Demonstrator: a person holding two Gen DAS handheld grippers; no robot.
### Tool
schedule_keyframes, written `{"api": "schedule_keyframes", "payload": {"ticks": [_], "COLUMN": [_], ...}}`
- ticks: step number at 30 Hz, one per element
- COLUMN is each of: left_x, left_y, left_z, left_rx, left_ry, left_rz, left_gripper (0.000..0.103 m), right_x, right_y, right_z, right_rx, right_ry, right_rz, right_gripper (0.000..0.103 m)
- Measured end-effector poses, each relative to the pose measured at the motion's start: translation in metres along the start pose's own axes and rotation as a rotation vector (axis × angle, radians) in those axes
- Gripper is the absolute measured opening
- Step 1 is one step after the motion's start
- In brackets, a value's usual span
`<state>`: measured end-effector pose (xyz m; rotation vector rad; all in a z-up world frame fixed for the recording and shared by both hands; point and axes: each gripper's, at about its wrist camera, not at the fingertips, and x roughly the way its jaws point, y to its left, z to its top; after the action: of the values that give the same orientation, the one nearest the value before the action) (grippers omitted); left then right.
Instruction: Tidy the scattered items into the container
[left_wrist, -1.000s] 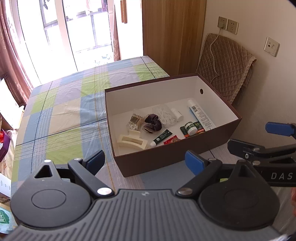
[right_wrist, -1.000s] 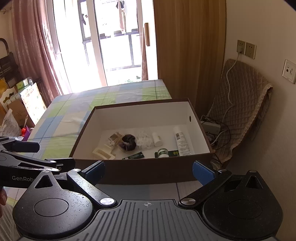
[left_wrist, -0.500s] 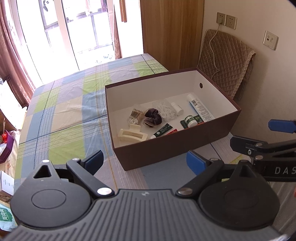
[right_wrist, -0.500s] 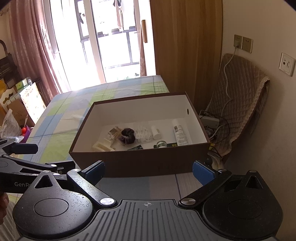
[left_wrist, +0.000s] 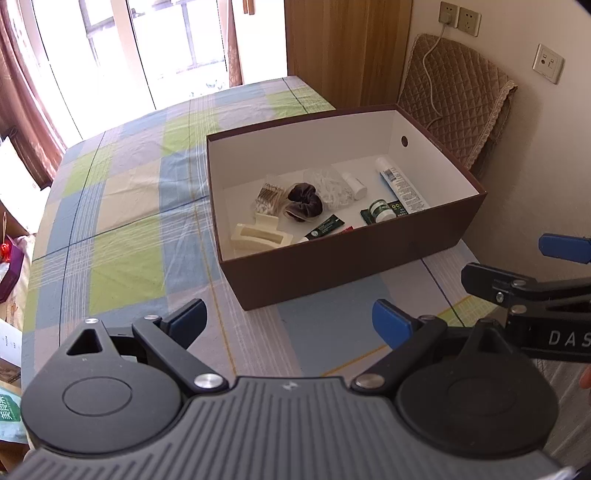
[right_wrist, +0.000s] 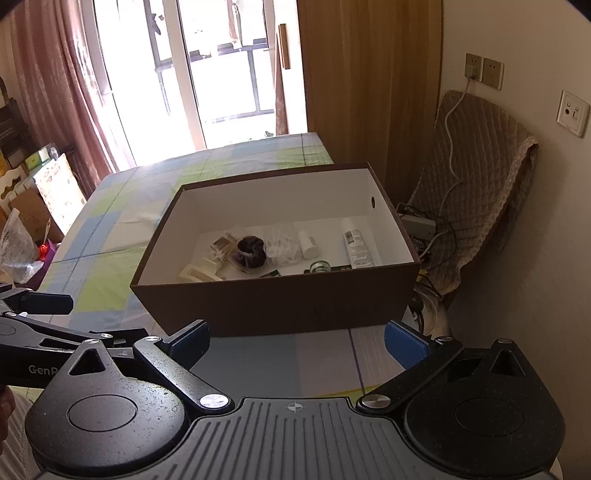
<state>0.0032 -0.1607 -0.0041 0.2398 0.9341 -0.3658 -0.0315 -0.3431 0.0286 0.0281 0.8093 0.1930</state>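
A brown cardboard box (left_wrist: 354, 266) (right_wrist: 280, 306) with a white inside stands on the checked tablecloth. It holds a cream hair claw (left_wrist: 258, 238), a dark scrunchie (left_wrist: 304, 202) (right_wrist: 252, 251), a bundle of cotton swabs (left_wrist: 269, 197), a clear bag (left_wrist: 330, 184), a small white bottle (left_wrist: 354, 184) (right_wrist: 308, 243), a white tube (left_wrist: 400, 186) (right_wrist: 356, 245), a green-capped jar (left_wrist: 380, 210) and a dark sachet (left_wrist: 325, 229). My left gripper (left_wrist: 290, 323) is open and empty, hovering before the box's near wall. My right gripper (right_wrist: 297, 345) is likewise open and empty, beside it on the right.
The checked tablecloth (left_wrist: 122, 206) stretches left and back to a bright window. A quilted brown cover (right_wrist: 476, 184) with a white cable leans on the wall to the right. Bags and cartons (right_wrist: 22, 240) crowd the floor at the left.
Both grippers have drawn back and up from the box, so it looks smaller and farther off. Their jaws stay open. The items in the box have not moved.
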Motion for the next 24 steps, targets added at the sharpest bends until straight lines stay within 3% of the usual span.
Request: {"api": "schedule_keyframes", "payload": {"ticks": [24], "left_x": [0.012], "left_y": [-0.001], "left_z": [0.000], "left_rx": [0.023], "left_ry": [-0.001], "left_rz": [0.034], "left_gripper": [0.095], "right_x": [0.013], "right_y": [0.003], "right_z": [-0.001], "right_rx": [0.002], "right_ry": [0.041], "right_rz": [-0.001], "right_gripper": [0.103]}}
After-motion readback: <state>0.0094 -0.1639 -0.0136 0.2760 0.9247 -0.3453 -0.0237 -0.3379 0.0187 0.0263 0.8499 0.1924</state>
